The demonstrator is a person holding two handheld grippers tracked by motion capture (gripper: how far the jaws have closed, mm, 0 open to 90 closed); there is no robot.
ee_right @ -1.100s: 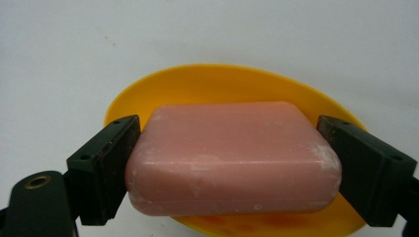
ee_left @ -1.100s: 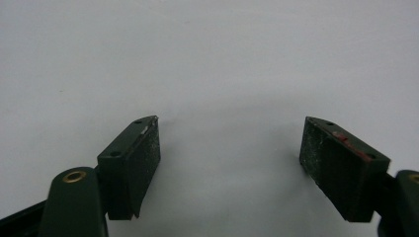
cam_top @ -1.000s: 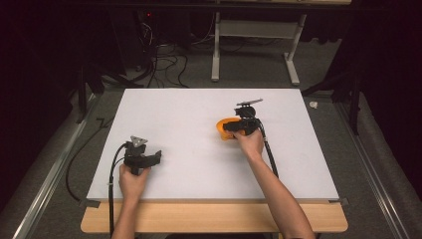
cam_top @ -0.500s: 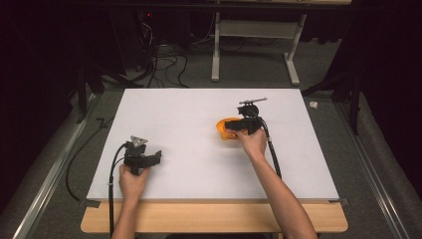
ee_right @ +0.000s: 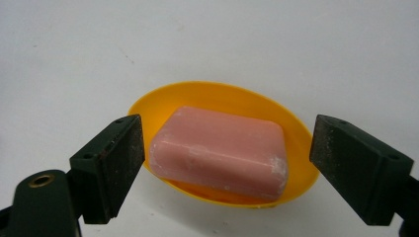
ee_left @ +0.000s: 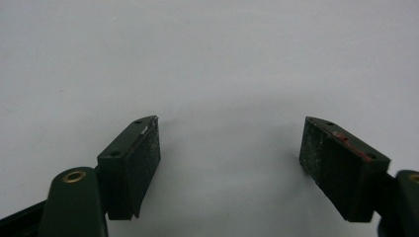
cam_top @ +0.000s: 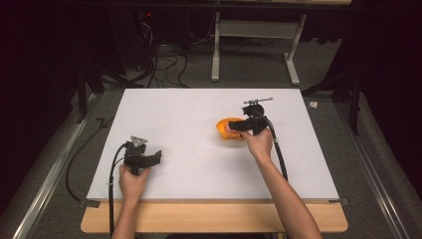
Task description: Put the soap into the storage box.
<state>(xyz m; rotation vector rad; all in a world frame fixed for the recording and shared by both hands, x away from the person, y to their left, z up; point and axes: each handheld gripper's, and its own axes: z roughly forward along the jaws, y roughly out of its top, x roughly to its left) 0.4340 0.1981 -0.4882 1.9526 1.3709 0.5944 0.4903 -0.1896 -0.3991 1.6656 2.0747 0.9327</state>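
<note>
A pink soap bar (ee_right: 220, 150) lies in an orange dish (ee_right: 225, 98) right of the middle of the white table (cam_top: 189, 109); the right gripper (ee_right: 225, 163) hangs over it, jaws wide but lately narrowing, the pads clear of the soap. The left gripper (ee_left: 230, 163) rests near the front left, gaping over bare tabletop with nothing between its jaws.

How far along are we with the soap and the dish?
Done: the pink soap bar lies in the orange dish. In hand: the right gripper hovers over it, fingers apart and clear of the bar, having just closed slightly. The left gripper sits open over bare table. What is left I can't tell.
</note>
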